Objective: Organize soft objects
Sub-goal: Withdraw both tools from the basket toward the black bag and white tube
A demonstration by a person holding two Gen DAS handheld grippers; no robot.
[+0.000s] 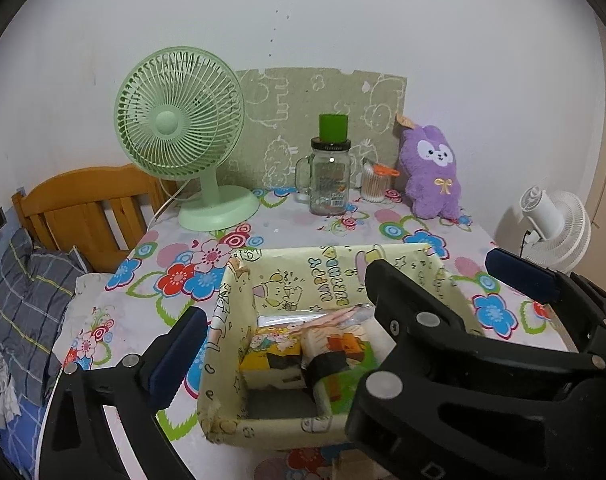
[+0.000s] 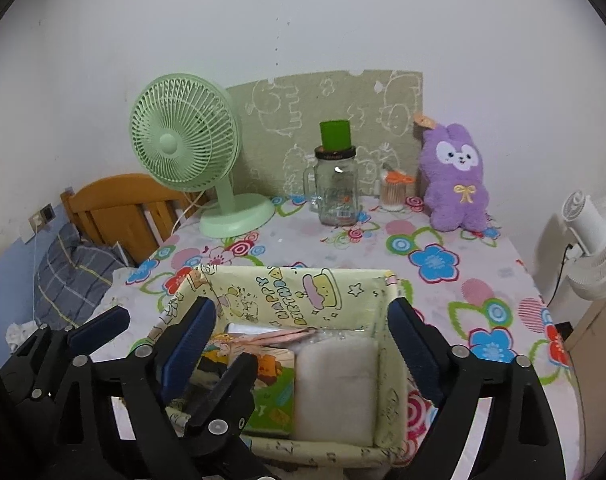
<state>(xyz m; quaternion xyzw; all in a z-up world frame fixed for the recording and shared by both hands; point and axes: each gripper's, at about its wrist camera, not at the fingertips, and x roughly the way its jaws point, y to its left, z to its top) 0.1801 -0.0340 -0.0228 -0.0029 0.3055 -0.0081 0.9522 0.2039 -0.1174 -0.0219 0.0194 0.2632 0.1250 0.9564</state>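
A pale yellow box (image 1: pixel 239 320) (image 2: pixel 391 364) printed with cartoons stands at the near table edge. Inside lie cartoon-printed tissue packs (image 1: pixel 279 354) (image 2: pixel 271 376) and a white soft pack (image 2: pixel 337 388). A purple plush rabbit (image 1: pixel 431 172) (image 2: pixel 455 178) sits upright at the back right against the wall. My left gripper (image 1: pixel 335 312) is open over the box, holding nothing. My right gripper (image 2: pixel 301 340) is open, its fingers straddling the box, and is empty. Each gripper shows in the other's view.
On the floral tablecloth (image 1: pixel 287 228) stand a green desk fan (image 1: pixel 183 136) (image 2: pixel 191 148), a glass jar mug with a green cup on top (image 1: pixel 330 172) (image 2: pixel 337 184) and a cotton swab jar (image 1: pixel 375 182) (image 2: pixel 393 192). A white fan (image 2: pixel 591 236) is right, a bed (image 1: pixel 31 292) left.
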